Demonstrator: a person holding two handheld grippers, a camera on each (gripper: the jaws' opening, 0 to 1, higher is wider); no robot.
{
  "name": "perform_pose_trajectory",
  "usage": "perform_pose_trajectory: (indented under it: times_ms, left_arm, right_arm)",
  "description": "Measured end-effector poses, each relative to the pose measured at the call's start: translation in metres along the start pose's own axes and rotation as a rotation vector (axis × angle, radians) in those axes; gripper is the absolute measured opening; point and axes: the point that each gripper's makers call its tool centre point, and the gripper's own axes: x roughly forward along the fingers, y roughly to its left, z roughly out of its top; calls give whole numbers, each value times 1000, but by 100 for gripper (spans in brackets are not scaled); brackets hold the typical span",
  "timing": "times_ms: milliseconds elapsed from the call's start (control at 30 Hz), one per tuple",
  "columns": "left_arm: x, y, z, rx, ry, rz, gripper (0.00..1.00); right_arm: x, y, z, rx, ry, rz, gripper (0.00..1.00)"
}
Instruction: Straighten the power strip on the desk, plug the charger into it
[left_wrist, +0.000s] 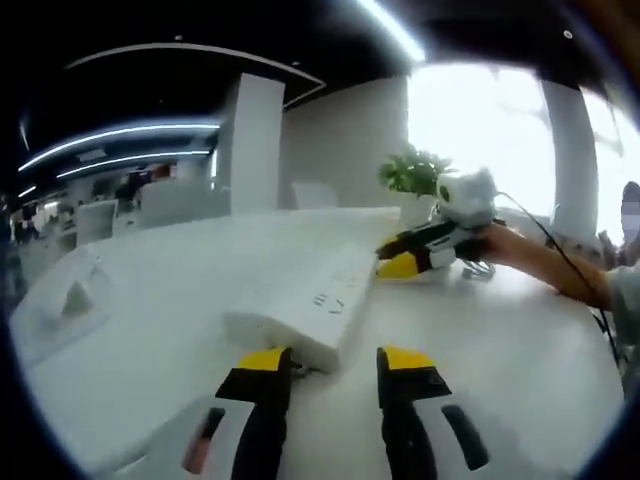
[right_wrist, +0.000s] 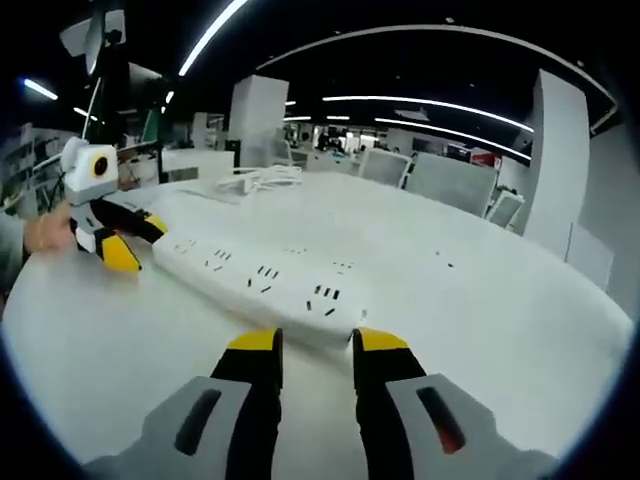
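Power strip (right_wrist: 262, 281), a long white bar with several rows of sockets, lies flat on the white desk (right_wrist: 470, 300) between the two grippers, one at each end. In the right gripper view the right gripper (right_wrist: 315, 345) has its yellow-tipped jaws apart and holding nothing, just short of the strip's near end, while the left gripper (right_wrist: 118, 240) sits at the far end with a hand (right_wrist: 45, 232) behind it and a coiled white cable (right_wrist: 258, 179) lying beyond. In the left gripper view the left gripper's (left_wrist: 333, 362) jaws are likewise spread and empty just before the power strip (left_wrist: 300, 305), a potted plant (left_wrist: 412, 175) stands behind, and a small white block (left_wrist: 75, 298) rests at the desk's left edge.
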Motion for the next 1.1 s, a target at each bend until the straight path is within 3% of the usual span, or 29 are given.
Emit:
perform_pose_trajectory:
  times_ms: [267,867,1100]
  left_arm:
    - [-6,14,-1,-42,1,34,29]
    - [-14,21,-4,-29,36,97,35]
    - [-17,32,-3,-44,35,133,36]
  right_arm:
    - [-6,9,0,9,-10,18,22]
    - [-15,34,0,-45,34,84,21]
    - [-15,43,2,-46,32,121,19]
